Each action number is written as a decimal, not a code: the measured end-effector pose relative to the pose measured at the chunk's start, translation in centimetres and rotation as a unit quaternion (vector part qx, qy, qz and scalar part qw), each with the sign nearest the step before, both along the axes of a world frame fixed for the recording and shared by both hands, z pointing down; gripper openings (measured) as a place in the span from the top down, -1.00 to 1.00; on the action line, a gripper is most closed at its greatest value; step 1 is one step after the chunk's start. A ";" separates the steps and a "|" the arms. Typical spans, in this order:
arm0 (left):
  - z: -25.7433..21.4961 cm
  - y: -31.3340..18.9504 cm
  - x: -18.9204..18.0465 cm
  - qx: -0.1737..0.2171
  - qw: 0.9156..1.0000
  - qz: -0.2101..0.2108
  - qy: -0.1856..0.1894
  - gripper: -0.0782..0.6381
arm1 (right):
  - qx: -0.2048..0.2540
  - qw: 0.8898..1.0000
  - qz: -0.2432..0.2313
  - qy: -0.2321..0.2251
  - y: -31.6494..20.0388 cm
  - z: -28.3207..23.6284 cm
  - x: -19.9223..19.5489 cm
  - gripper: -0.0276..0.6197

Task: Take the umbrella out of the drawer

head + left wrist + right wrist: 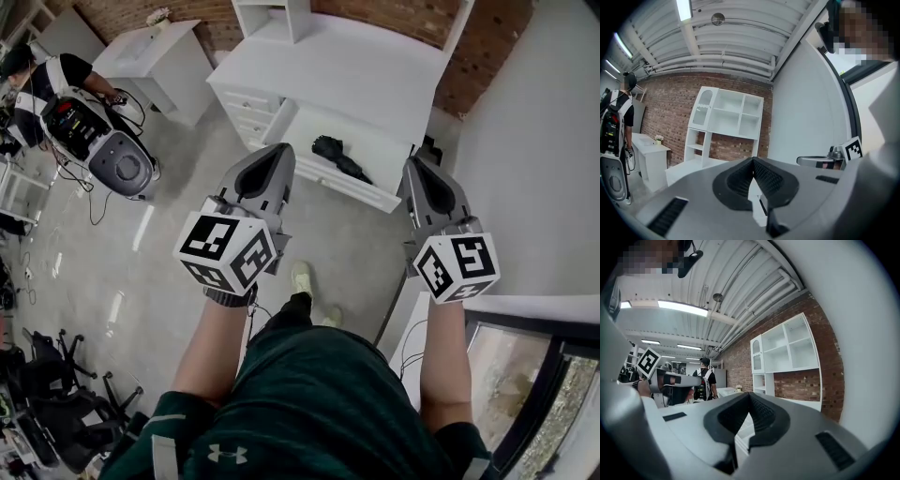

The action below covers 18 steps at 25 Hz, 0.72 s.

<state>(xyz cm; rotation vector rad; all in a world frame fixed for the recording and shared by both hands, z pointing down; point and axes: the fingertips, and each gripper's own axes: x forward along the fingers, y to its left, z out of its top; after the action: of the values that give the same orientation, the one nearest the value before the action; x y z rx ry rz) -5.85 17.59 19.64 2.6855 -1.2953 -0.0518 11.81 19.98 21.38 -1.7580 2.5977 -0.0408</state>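
Fingers (768,177) together on left gripper (280,150), right gripper (413,162); one umbrella (339,157) in one drawer (386,148).

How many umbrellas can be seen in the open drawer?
1. A black folded umbrella lies in the open drawer, near its middle. The left tool covers the drawer's near left corner, so another could be hidden there.

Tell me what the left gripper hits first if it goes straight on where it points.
Most likely the white shelf unit against the brick wall, dead ahead of the left gripper. Nothing nearer shows in that line, though depth is unclear.
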 end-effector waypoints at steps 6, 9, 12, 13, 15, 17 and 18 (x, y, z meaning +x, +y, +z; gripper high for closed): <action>1.2 -4.8 0.2 -0.006 1.000 0.010 0.001 0.76 | -0.015 1.000 -0.002 0.014 -4.3 1.3 -0.9 0.91; 1.5 -7.9 0.0 -0.004 1.000 0.018 -0.003 0.76 | -0.027 1.000 -0.002 0.017 -7.2 1.8 -1.6 0.90; 2.2 -11.6 -0.9 -0.005 1.000 0.022 0.000 0.76 | -0.035 0.999 -0.003 0.027 -10.7 2.5 -3.0 0.90; 2.6 -12.8 -1.3 -0.008 1.000 0.021 0.000 0.76 | -0.038 0.999 -0.003 0.029 -11.9 2.8 -3.4 0.90; 3.3 -15.2 -1.9 -0.013 1.000 0.022 -0.001 0.76 | -0.045 0.999 -0.001 0.030 -14.0 3.5 -4.1 0.91; 4.0 -17.2 -2.3 -0.020 0.999 0.026 -0.002 0.76 | -0.052 0.998 0.002 0.030 -15.9 4.1 -4.6 0.90; 4.3 -18.2 -2.5 -0.022 0.999 0.029 -0.003 0.76 | -0.055 0.998 0.004 0.030 -16.8 4.4 -4.9 0.90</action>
<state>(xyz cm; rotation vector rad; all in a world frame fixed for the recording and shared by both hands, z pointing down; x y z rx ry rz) -8.37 -0.62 23.94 2.6865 -1.2046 -0.0088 6.92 3.18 25.81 -1.8323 2.6795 -0.1359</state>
